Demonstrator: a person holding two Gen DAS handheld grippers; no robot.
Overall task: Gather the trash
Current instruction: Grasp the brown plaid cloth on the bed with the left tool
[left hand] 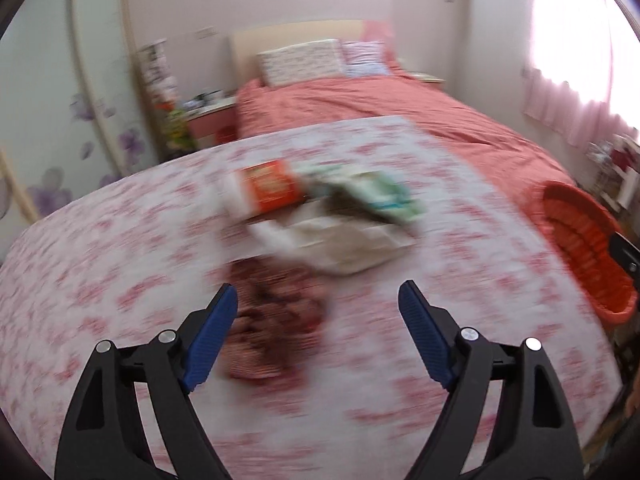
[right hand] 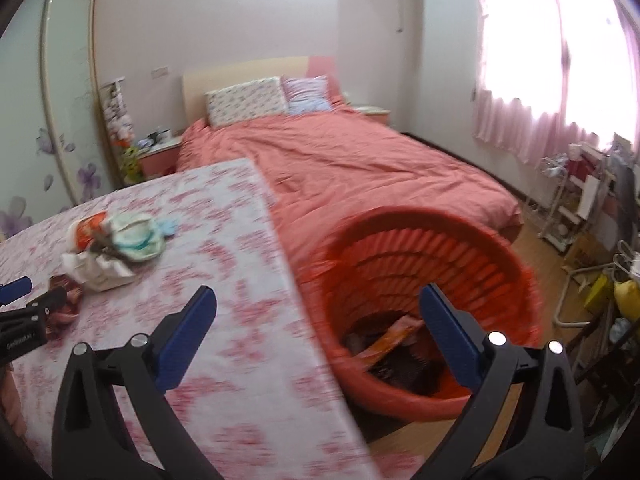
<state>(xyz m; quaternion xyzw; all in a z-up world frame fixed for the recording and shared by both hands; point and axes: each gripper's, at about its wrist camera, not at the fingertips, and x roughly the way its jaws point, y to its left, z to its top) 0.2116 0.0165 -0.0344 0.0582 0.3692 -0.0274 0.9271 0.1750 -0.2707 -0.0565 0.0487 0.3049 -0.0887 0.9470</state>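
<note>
A pile of trash lies on the flowered table (left hand: 100, 264): an orange packet (left hand: 272, 190), a green-white wrapper (left hand: 372, 196), white paper (left hand: 340, 244) and a dark red crumpled wrapper (left hand: 272, 320). My left gripper (left hand: 318, 300) is open just above the dark red wrapper, which lies by its left finger. My right gripper (right hand: 316, 304) is open and empty over the table edge beside the orange basket (right hand: 424, 240), which holds some trash (right hand: 392, 340). The pile also shows in the right wrist view (right hand: 116, 248), with the left gripper (right hand: 24, 300) at the left edge.
The basket (left hand: 584, 248) stands on the floor right of the table (right hand: 224, 280). A bed with a salmon cover (right hand: 360, 168) lies behind. A wardrobe (right hand: 48, 120) and nightstand (right hand: 160, 156) are at the left, racks and clutter (right hand: 588, 208) at the right under the window.
</note>
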